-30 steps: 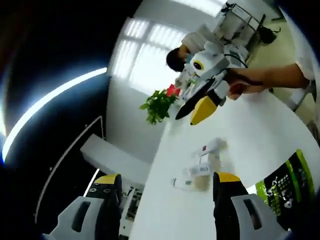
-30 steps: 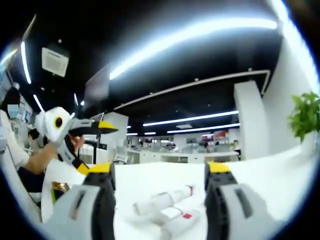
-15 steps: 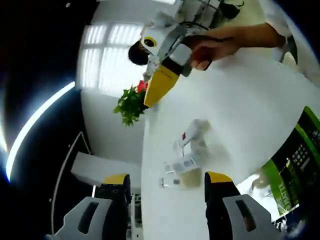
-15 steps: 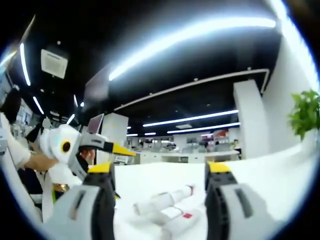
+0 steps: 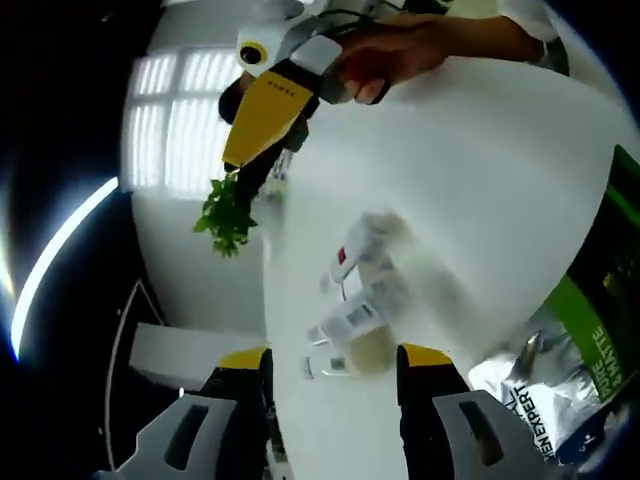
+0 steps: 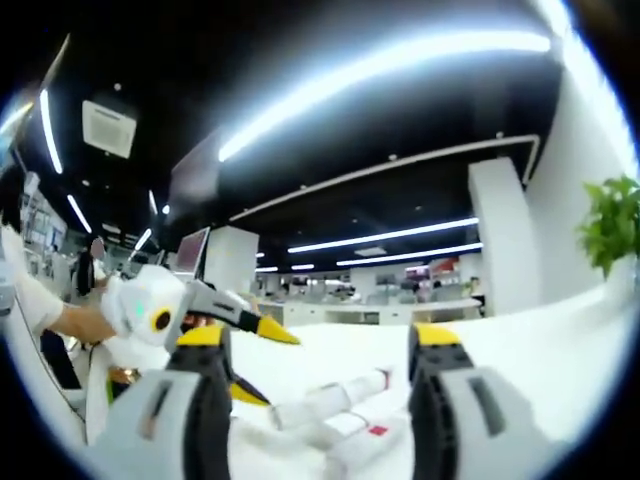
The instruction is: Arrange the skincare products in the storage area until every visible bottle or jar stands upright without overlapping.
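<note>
Left hand-held gripper (image 6: 255, 360) nearer toppled bottles (image 6: 330, 400)

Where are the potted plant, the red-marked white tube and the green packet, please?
potted plant (image 5: 225, 212), left gripper view, leaves
red-marked white tube (image 5: 352, 251), left gripper view, body
green packet (image 5: 590, 345), left gripper view, printed face

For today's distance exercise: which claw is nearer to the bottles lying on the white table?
Left. The left claw has the bottles just ahead of its jaws; the right claw hangs beyond them, near the plant.
</note>
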Demonstrator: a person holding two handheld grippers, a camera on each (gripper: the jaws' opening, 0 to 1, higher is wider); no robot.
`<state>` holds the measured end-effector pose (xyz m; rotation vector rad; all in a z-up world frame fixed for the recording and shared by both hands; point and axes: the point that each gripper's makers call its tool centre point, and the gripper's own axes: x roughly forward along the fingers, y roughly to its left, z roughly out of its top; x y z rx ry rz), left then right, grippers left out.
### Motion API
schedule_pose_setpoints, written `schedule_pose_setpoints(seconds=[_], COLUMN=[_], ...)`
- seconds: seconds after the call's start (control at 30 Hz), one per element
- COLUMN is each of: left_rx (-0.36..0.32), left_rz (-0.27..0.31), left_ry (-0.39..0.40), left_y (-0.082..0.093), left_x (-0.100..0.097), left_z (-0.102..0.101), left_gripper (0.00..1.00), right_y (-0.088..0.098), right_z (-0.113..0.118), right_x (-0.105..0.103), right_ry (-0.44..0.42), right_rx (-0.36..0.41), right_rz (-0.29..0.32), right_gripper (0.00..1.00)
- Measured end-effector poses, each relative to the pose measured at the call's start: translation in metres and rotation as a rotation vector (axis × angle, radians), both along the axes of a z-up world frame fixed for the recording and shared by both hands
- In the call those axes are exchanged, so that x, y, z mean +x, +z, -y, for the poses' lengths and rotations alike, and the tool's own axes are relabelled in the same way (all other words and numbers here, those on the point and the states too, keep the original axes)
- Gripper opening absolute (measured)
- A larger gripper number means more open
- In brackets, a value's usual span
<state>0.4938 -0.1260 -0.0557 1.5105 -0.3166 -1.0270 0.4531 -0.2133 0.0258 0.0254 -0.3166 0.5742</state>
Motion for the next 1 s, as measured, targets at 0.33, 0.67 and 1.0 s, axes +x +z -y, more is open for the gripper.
schedule_pose_setpoints(seconds=[0.33,0.67,1.0], left_rx=[0.109,0.242,0.243], left_rz=[0.054,0.071,0.081], left_ry=[-0.132,-0.197,-0.209], left_y=[-0.01,-0.026,-0.033], left_x=[-0.004,0.0,-0.004], left_z=[0.018,0.022,0.031], left_gripper=[0.32,0.33,0.28], right_y=[0.0,-0.002,-0.004], right_z=[0.001,0.002,0.002], right_x=[0.001,0.003,0.003], right_ry=[0.003,0.005,0.007], right_rx=[0.006,0.013,0.014], right_rz=[-0.002,-0.012,-0.019], right_gripper=[0.72,0.73,0.73])
